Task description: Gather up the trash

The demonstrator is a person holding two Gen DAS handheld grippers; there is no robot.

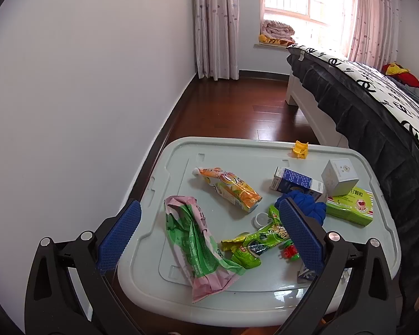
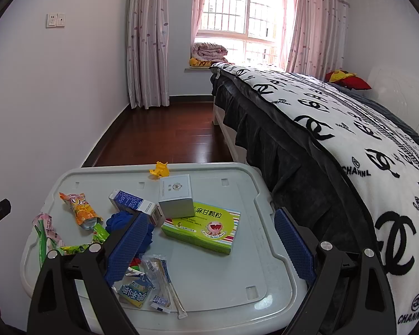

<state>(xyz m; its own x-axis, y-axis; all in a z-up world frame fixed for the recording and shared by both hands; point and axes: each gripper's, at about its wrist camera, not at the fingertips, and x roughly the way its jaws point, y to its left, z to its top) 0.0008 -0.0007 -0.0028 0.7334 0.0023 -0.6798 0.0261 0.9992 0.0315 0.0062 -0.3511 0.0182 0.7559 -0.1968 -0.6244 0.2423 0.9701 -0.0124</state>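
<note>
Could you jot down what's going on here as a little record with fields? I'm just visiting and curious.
Setting: bedroom; bed beside a pale plastic lid used as a tabletop
Left gripper: open, above the wrappers
Right gripper: open, holding nothing
Trash: orange pouch, pink-green bag, green snack wrapper, white cap
Boxes: green box, white box, blue box
Other: blue cloth, yellow toy

black angular tongs [image 1: 209, 234] with blue dimpled pads [image 1: 120, 236], silver round screws at the joints
</note>
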